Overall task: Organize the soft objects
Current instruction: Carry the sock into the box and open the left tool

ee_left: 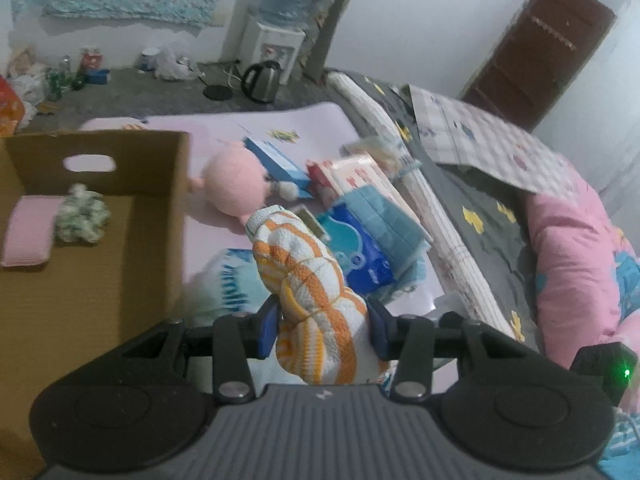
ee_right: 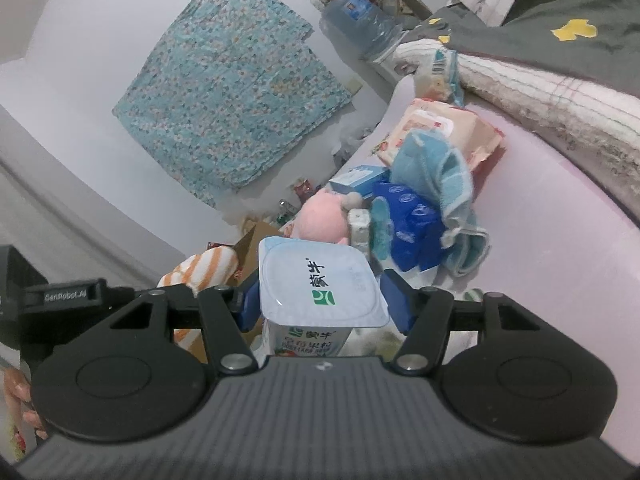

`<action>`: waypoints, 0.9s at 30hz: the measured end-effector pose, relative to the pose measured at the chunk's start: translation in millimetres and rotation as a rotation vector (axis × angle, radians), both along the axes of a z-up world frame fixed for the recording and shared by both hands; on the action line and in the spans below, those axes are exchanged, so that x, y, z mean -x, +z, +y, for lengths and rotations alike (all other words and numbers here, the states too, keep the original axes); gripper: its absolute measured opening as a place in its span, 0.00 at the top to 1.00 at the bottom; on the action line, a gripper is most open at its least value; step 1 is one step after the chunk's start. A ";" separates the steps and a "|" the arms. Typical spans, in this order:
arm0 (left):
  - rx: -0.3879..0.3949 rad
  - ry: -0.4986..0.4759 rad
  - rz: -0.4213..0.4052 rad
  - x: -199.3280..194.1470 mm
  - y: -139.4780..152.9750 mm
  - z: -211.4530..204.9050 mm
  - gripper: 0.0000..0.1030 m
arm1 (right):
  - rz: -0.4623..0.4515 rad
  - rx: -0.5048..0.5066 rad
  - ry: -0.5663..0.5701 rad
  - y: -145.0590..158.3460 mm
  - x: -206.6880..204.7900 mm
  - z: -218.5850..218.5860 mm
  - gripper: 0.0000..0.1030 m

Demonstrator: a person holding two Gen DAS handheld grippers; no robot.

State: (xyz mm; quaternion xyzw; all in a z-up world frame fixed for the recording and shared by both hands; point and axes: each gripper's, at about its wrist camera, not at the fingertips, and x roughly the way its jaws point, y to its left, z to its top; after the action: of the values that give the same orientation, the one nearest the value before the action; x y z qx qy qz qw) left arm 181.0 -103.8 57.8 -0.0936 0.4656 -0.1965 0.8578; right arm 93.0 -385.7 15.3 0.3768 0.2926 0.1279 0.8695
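The bed, under its pink sheet, carries the whole scene, and at its left sits the open cardboard box, already holding a pink pad and a green-and-white fluffy bundle. Beside the box lies the pile: a pink plush toy, blue tissue packs and a folded blue towel.

The left gripper has its fingers clenched on an orange-and-white striped cloth, rolled into a soft, lumpy twist and held above the sheet just right of the box wall. My read: it is bound for the box, so carry it clear over the rim, then lower it onto the bare floor near the bundle before letting go.

The right gripper grips a yogurt cup, foil lid up; being rigid, it likely belongs outside that box.
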 end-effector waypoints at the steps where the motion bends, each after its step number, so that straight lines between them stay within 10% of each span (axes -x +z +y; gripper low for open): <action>1: 0.005 0.010 -0.008 2.3 3.5 9.1 0.55 | -0.004 0.002 0.007 3.6 0.1 3.3 0.42; 13: -0.005 0.193 -0.083 -5.9 21.0 114.0 0.55 | -0.067 -0.038 0.164 54.5 -27.2 65.0 0.42; 27: -0.099 0.148 0.055 -117.7 -66.9 125.9 0.55 | 0.031 -0.163 0.295 41.7 -77.5 124.0 0.42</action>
State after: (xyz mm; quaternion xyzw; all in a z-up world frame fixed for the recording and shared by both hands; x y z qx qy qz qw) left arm 298.7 22.1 -9.1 -0.0905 0.4901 -0.1065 0.8604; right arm 170.5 -261.7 57.0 0.4008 0.3470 0.2716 0.8032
